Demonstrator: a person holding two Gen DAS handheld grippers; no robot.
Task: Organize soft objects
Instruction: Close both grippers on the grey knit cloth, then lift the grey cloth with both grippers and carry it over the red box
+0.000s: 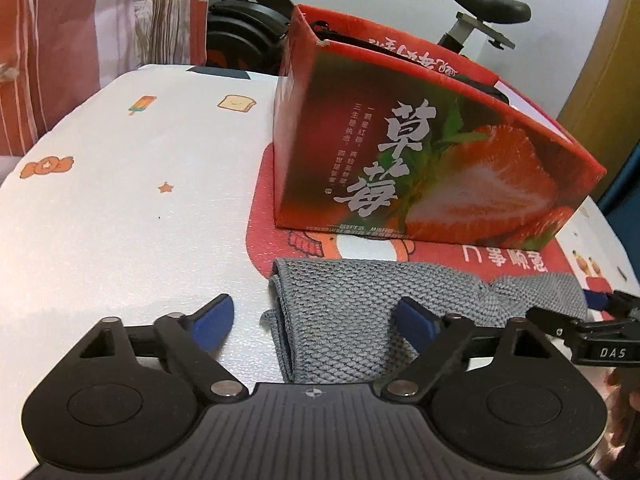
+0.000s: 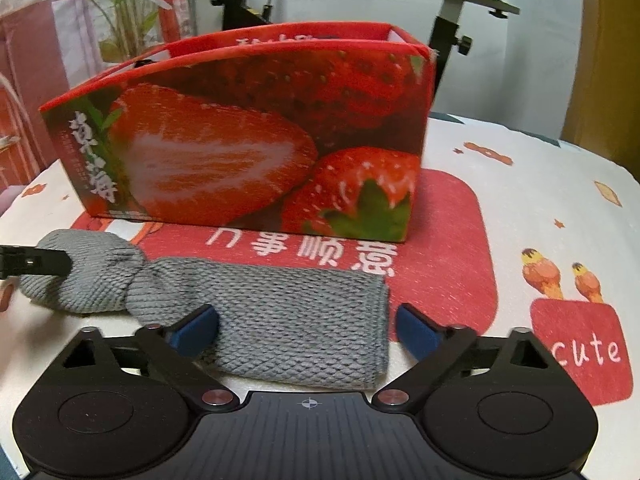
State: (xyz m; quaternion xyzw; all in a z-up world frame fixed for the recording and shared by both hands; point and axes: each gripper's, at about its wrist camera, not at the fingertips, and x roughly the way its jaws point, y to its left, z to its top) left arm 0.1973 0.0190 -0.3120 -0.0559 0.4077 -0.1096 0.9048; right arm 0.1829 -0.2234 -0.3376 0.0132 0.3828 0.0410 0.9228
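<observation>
Strawberry box (image 2: 248,136) is sitting right behind the grey knit cloth (image 2: 280,320) on the red mat (image 2: 452,240); contents hidden. Left gripper (image 1: 316,326) and right gripper (image 2: 308,330) are both hanging spread wide, gripping nothing.

Left gripper (image 1: 312,322): we see black linkage, blue pads, silver screws.
Right gripper (image 2: 307,326): ours matches, ribbed black base.

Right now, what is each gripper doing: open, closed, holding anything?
Left gripper: open, jaws spread over one end of the gray knitted cloth, gripping nothing.
Right gripper: open, jaws straddling the cloth's other end, not clamped on it.
</observation>
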